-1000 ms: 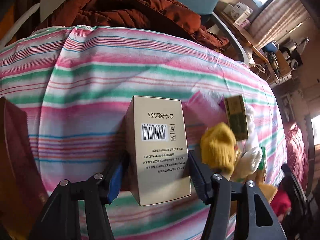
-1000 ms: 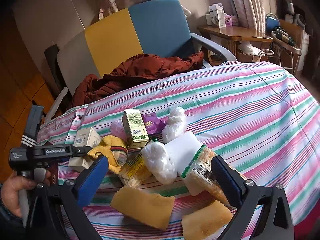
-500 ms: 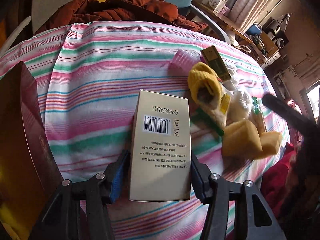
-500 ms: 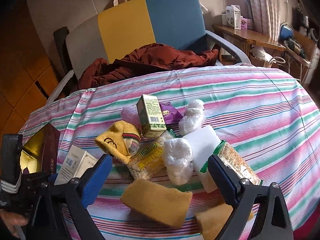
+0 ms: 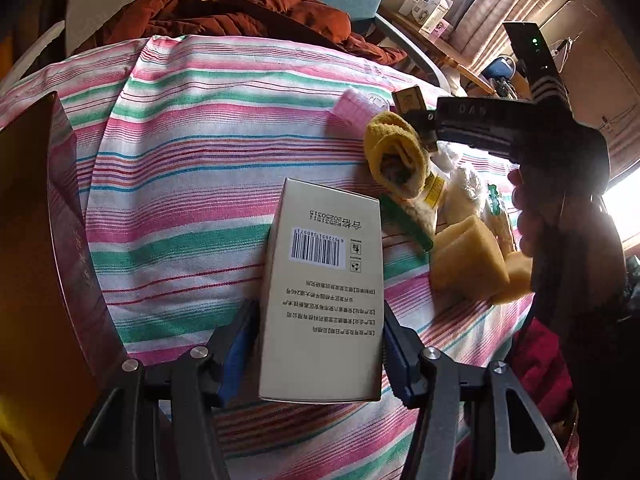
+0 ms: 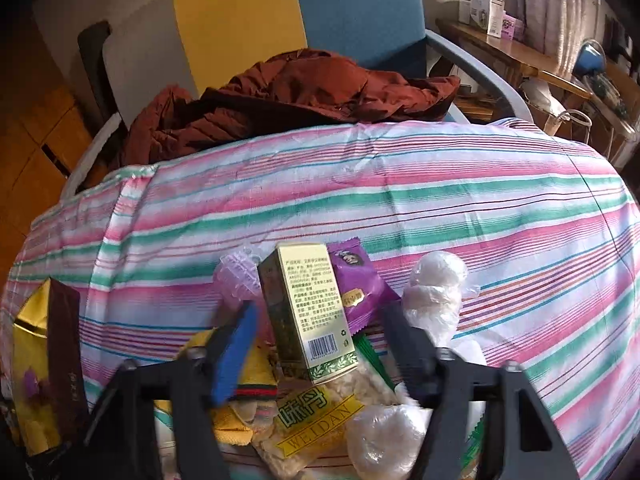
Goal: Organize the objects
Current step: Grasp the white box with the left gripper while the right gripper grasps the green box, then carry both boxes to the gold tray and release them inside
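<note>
Since a second ago the right gripper is sitting lower and further into the pile, and its jaws have just been closing around the green-and-gold box; that box is standing between the pads, though the motion blur is hiding whether they are pressing on it yet. Left gripper is clamping the beige barcode box by its long sides, pads flat against both, the box lying over the striped cloth with its barcode face up. The dark red carton is now filling the left edge of the left wrist view, gold inside showing.

Pile, right wrist view: green-and-gold box is leaning on a "WEIDAN" snack bag; purple sachet is touching it on the right; pink ribbed plastic piece just behind on the left; white plastic-wrapped lumps to the right; yellow knit item under the left finger.

Left wrist view: yellow sponges are lying just right of the barcode box. A hand is holding the right tool above the pile. Rust-brown jacket is lying on the chair beyond the cloth.
</note>
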`<state>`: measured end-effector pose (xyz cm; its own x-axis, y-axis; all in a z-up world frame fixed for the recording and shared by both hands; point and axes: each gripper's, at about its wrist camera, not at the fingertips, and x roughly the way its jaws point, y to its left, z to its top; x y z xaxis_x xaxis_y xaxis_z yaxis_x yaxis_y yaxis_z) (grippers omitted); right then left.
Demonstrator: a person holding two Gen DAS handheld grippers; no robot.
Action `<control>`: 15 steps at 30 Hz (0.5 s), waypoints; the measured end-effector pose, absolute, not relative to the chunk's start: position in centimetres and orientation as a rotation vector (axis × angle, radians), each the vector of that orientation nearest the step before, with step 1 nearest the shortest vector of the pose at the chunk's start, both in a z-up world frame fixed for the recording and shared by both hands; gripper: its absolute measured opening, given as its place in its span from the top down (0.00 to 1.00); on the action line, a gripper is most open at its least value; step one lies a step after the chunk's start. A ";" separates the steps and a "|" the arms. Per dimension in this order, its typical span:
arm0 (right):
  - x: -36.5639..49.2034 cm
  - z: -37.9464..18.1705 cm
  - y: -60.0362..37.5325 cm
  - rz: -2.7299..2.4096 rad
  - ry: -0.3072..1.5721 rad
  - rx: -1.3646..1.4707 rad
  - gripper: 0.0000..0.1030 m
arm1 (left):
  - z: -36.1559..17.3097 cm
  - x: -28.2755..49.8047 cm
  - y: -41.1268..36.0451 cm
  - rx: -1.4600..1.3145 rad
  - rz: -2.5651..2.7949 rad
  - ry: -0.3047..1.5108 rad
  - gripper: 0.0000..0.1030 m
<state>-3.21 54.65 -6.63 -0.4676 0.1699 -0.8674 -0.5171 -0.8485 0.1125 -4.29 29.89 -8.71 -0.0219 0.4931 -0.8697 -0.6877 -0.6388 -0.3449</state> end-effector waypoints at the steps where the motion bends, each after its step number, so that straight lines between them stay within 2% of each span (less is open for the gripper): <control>1: -3.2 -6.8 54.1 2.336 0.489 -1.328 0.64 | -8.8 -4.3 29.9 -1.405 1.783 0.220 0.44; 4: -2.3 -6.7 52.5 2.371 0.452 -1.328 0.68 | -8.8 -4.0 29.8 -1.391 1.783 0.222 0.44; 15: 1.6 -5.4 48.6 2.473 0.541 -1.333 0.71 | -7.6 -1.8 28.2 -1.351 1.762 0.199 0.47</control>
<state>1.59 48.56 -5.45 -0.5352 0.0662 -0.8422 -0.4118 -0.8909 0.1917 -1.77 28.20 -7.59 -0.0199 0.5383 -0.8425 -0.7124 -0.5989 -0.3658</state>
